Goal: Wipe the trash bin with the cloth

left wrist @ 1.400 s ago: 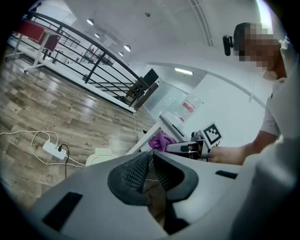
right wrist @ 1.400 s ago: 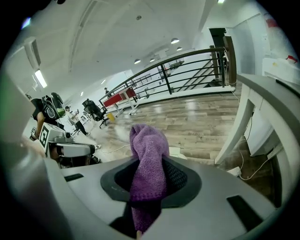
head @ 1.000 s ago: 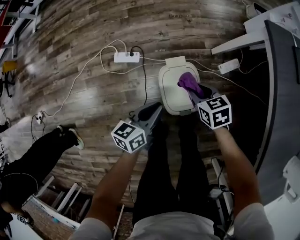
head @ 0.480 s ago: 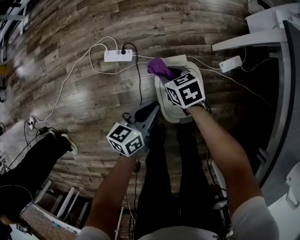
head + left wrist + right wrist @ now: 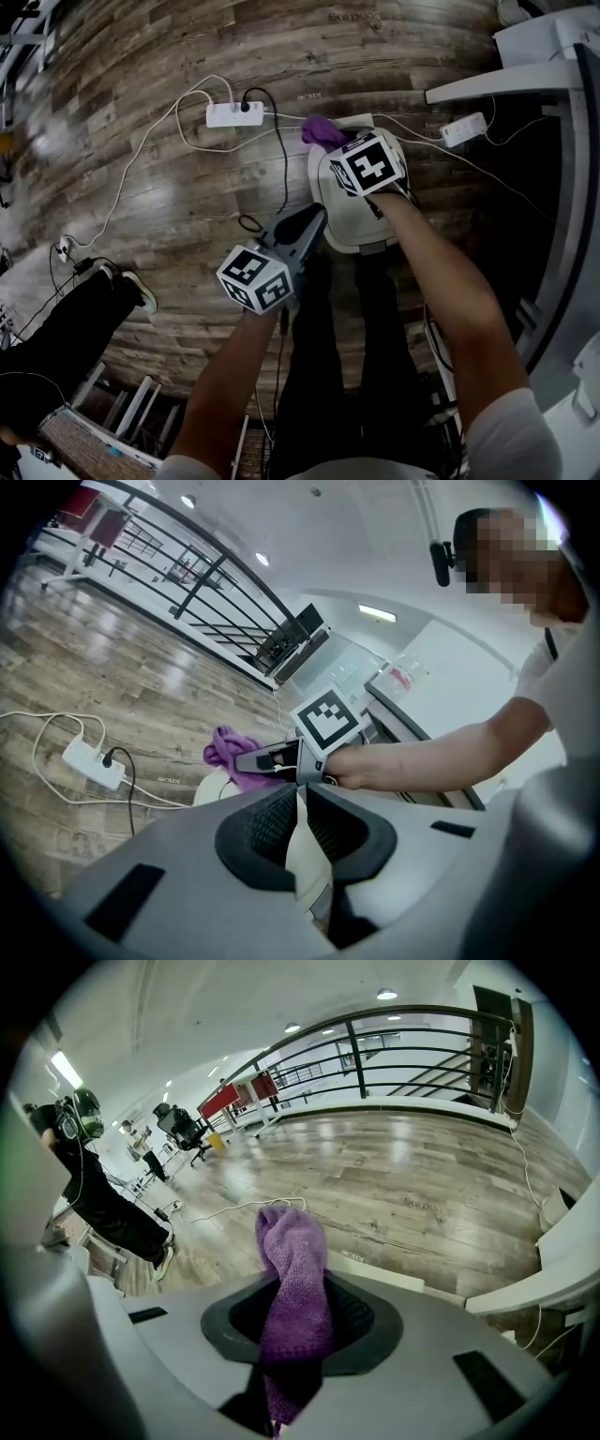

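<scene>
Wood-plank floor point(image 5: 141, 187) spreads beneath you, its grey-brown boards running left to right. The white trash bin point(image 5: 352, 223) stands on it just ahead of your legs point(image 5: 328, 375). Left of the bin and slightly farther away lies a white power strip point(image 5: 234, 113). A black cable point(image 5: 280, 159) is plugged into it and trails back toward you. A white cable point(image 5: 145, 141) loops from the strip away to the left, toward a small plug point(image 5: 64, 248). A second power strip point(image 5: 466, 128) lies to the far right of the bin, thin cords trailing from it. At near left, another person's shoe point(image 5: 141, 289) rests on the boards.
</scene>
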`<act>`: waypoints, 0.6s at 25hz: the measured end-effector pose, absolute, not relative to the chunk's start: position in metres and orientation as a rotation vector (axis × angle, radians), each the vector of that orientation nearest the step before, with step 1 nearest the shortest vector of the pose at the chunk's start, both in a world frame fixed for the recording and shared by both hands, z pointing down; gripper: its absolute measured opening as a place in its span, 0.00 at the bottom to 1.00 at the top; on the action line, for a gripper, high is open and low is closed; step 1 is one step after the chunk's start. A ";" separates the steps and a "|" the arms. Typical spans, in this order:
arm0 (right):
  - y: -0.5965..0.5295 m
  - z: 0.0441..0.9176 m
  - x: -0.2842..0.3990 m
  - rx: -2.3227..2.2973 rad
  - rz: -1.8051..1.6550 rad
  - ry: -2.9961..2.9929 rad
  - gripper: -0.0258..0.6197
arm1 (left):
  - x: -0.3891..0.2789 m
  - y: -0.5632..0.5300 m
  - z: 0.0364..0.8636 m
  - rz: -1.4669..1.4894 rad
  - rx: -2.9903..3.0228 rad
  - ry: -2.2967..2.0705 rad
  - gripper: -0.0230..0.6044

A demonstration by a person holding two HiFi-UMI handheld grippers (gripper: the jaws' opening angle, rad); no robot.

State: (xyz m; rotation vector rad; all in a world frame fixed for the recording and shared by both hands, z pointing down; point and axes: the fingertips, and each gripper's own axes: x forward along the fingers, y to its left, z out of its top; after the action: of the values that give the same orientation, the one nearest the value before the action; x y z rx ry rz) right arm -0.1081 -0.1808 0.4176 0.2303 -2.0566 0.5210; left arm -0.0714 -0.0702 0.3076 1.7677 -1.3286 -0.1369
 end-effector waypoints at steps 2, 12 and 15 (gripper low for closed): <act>-0.188 0.418 -0.099 0.246 0.513 -2.052 0.21 | -0.069 -0.073 0.308 -0.136 1.770 -1.325 0.09; -0.234 0.421 -0.042 0.420 0.496 -2.013 0.21 | -0.060 -0.076 0.308 -0.118 1.785 -1.314 0.09; -0.249 0.422 -0.021 0.473 0.462 -1.980 0.21 | -0.057 -0.074 0.308 -0.116 1.788 -1.309 0.09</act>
State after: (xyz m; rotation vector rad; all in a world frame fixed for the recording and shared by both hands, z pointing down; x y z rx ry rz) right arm -0.0205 -0.2489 0.4215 0.4728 -1.9801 0.4616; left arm -0.0569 -0.0744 0.3081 1.7884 -1.3092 -0.1163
